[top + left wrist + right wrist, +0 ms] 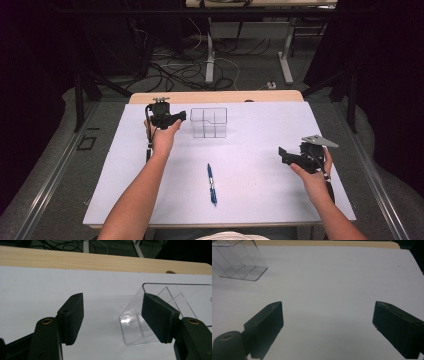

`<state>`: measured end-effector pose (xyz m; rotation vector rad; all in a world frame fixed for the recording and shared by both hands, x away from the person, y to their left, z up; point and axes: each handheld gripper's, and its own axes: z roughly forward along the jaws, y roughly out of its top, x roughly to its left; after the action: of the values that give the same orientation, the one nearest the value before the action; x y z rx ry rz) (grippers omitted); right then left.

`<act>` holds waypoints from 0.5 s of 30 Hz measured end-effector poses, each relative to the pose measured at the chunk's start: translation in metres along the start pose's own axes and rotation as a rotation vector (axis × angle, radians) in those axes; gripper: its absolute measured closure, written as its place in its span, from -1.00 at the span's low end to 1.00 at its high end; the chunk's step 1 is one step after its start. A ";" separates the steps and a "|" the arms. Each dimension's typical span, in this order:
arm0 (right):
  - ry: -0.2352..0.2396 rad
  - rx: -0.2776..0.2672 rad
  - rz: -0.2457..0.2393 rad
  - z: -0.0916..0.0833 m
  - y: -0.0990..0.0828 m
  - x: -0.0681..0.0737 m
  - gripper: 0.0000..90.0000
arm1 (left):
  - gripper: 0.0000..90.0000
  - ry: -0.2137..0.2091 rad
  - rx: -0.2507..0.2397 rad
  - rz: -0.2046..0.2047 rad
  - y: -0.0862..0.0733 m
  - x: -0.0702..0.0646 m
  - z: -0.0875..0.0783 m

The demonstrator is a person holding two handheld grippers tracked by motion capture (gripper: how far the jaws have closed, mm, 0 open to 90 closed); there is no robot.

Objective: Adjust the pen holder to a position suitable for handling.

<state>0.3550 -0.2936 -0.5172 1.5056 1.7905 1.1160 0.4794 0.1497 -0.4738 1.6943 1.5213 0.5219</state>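
A clear plastic organizer [209,122] with several compartments stands toward the far side of the white table surface [260,195]. My left gripper [181,117] sits just to its left, pointing at it. In the left gripper view the left gripper [112,307] is open with nothing between its pads, and the organizer [135,327] lies beyond the right jaw. A blue pen [212,184] lies in the middle, nearer the front edge. My right gripper [284,155] hovers at the right, open [328,315] over bare white surface, with the organizer [239,262] far off at upper left.
A strip of wooden tabletop [215,96] shows beyond the white surface's far edge. Past it the floor holds cables [170,70] and table legs [210,60]. Metal rails [45,185] run along both sides of the table.
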 end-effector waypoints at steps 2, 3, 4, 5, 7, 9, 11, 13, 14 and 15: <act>-0.002 0.008 0.004 0.000 0.001 0.002 -0.96 | -0.27 -0.016 -0.012 -0.001 -0.001 0.002 -0.004; 0.006 0.025 0.004 0.002 0.001 0.004 -1.00 | -0.31 -0.028 -0.009 -0.001 -0.002 0.002 -0.007; 0.012 0.036 -0.003 0.002 0.000 0.005 -1.00 | -0.33 -0.040 -0.005 0.004 -0.003 0.004 -0.009; 0.012 0.036 -0.003 0.002 0.000 0.005 -1.00 | -0.33 -0.045 0.000 0.005 -0.003 0.004 -0.012; 0.017 0.053 0.002 0.004 0.000 0.008 -1.00 | -0.36 -0.062 -0.023 0.008 -0.006 0.005 -0.016; 0.024 0.062 0.009 0.005 -0.001 0.011 -1.00 | -0.47 -0.071 -0.025 0.025 -0.008 0.007 -0.022; 0.043 0.069 0.025 0.006 0.000 0.015 -1.00 | -0.67 -0.075 -0.035 0.021 -0.010 0.009 -0.027; 0.049 0.073 0.025 0.006 0.000 0.017 -1.00 | -0.67 -0.050 -0.019 0.047 -0.012 0.009 -0.031; 0.067 0.089 0.018 0.006 0.001 0.020 -1.00 | -0.76 -0.033 -0.014 0.068 -0.014 0.009 -0.032; 0.067 0.089 0.018 0.006 0.001 0.020 -1.00 | -0.76 -0.028 -0.014 0.080 -0.016 0.009 -0.033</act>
<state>0.3559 -0.2729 -0.5172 1.5553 1.8978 1.1204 0.4461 0.1674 -0.4680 1.7506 1.4315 0.5471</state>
